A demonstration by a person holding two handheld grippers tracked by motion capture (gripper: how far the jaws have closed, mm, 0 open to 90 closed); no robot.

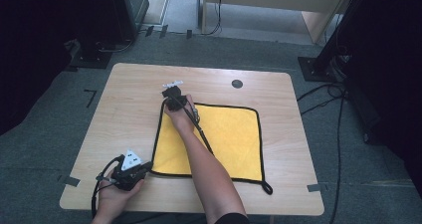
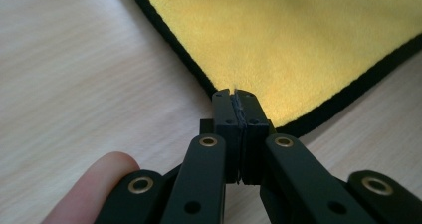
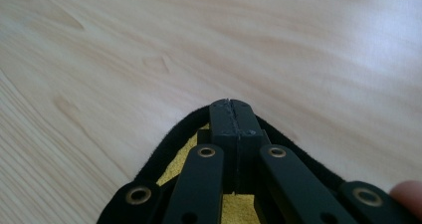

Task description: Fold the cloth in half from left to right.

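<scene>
**Operator:** High view check: the yellow cloth (image 1: pixel 219 139) lies flat on the bench (image 1: pixel 129 94), right of centre. My left gripper (image 1: pixel 144 168) sits at its near left corner, my right gripper (image 1: pixel 171 95) at its far left corner.

**Observer:** Confirm jaw state.

**Operator:** Left gripper view: jaws pressed together at the corner tip, black hem (image 2: pixel 343 97) running away on both sides. I judge the corner is pinched, though the fabric between the pads is hidden. Right gripper view: jaws pressed together over the black hem (image 3: pixel 169 137); same judgement, same limit.

**Observer:** Failure modes from here?

**Operator:** 1. A shallow bite on hem only: either corner could slip out on lifting. 2. Uneven lift: if one hand rises faster, the cloth could skew or drag across the bench. 3. Pads closed on bare bench: that corner stays down and the fold goes crooked.
</scene>
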